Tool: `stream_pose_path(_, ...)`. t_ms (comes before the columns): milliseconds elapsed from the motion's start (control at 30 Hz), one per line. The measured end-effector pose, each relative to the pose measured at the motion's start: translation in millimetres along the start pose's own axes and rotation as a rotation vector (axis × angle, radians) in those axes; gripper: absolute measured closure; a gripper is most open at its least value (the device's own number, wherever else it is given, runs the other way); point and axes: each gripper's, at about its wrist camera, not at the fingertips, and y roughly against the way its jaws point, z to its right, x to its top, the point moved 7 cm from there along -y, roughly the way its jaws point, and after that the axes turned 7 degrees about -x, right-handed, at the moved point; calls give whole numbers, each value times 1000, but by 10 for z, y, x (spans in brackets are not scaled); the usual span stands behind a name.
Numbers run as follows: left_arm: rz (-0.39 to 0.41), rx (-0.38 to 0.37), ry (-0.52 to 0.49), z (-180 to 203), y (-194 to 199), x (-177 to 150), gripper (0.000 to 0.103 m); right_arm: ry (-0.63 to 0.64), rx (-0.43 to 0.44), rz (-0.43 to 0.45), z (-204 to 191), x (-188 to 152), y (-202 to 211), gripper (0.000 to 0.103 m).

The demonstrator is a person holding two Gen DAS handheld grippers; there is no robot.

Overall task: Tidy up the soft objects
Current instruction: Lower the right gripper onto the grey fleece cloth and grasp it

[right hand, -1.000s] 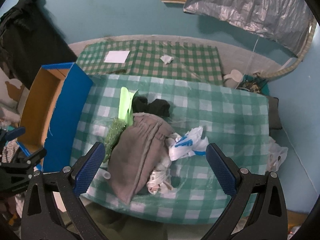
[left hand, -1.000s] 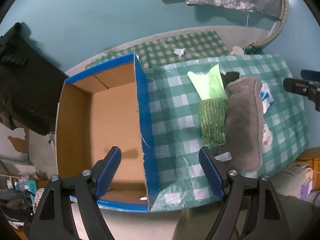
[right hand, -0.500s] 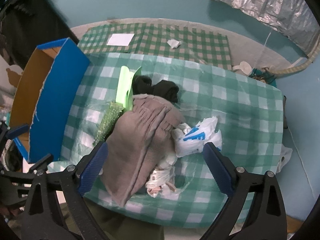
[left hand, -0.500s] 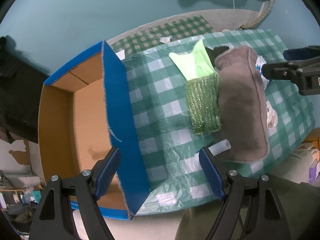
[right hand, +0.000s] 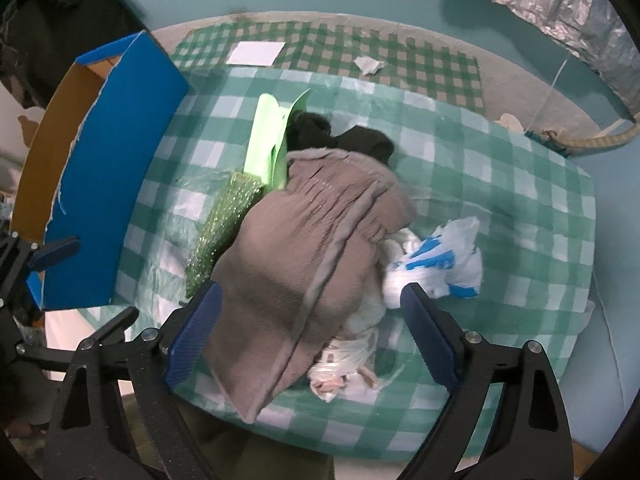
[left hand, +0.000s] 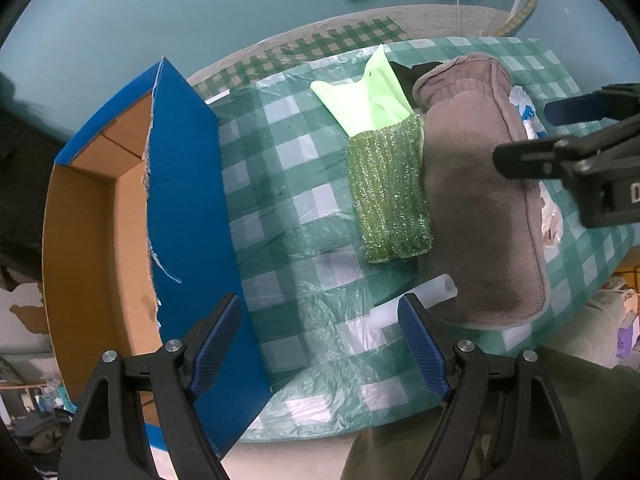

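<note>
A grey-brown cloth [right hand: 316, 248] [left hand: 480, 208] lies in a heap on the green checked table [right hand: 500, 168]. Beside it lie a glittery green piece [left hand: 388, 196] [right hand: 220, 220], a light green sheet [left hand: 368, 96] [right hand: 268, 140], a black cloth [right hand: 340, 136] and white plastic bags with blue print [right hand: 436, 264]. My left gripper [left hand: 320, 344] is open and empty above the table's near edge, between the box and the heap. My right gripper [right hand: 312, 340] is open, low over the grey cloth's near end; it also shows in the left wrist view [left hand: 580, 148].
An open cardboard box with blue outer walls [left hand: 188, 200] [right hand: 112, 168] stands at the table's left edge. A white tube [left hand: 436, 292] lies by the grey cloth. Paper scraps [right hand: 256, 54] lie on the darker checked cloth behind. A teal wall is beyond.
The left gripper has moved right, from over the box to over the table edge. The right gripper has come closer and lower over the grey cloth. Both stay open.
</note>
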Motion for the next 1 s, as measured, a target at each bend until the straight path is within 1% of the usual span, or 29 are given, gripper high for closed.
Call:
stream_pose_path(133,-13,0,15,-32,-67,-34,22,-9,15,-31,-40,-42,-100,16)
stream_pose_path(267,-19,-15,38,-59,-93,-66,22,-5,21,-50,-90,-78,-193,16)
stream_pose_path(433,-19,-19,40,-68,-116,-80,22,1,24,-71,-153,-102,-309,18)
stream_pose_path(600,-20,-22,39,-70,-125,-87,21,-4,46,-93,-225,-107,-401,24)
stream_pose_path(800,-33,-30,42,-96,-217,-120,22,17,55,-111,-293,-138,-480,40)
stream_pose_path(967,-29,-24,22,-87,-242,-142,21,2,83,-110,-253,-187,-496,62)
stream_pose_path(1000,-28,-26,13,-73,-245,-148,22,-2,90,-106,-245,-191,-485,64)
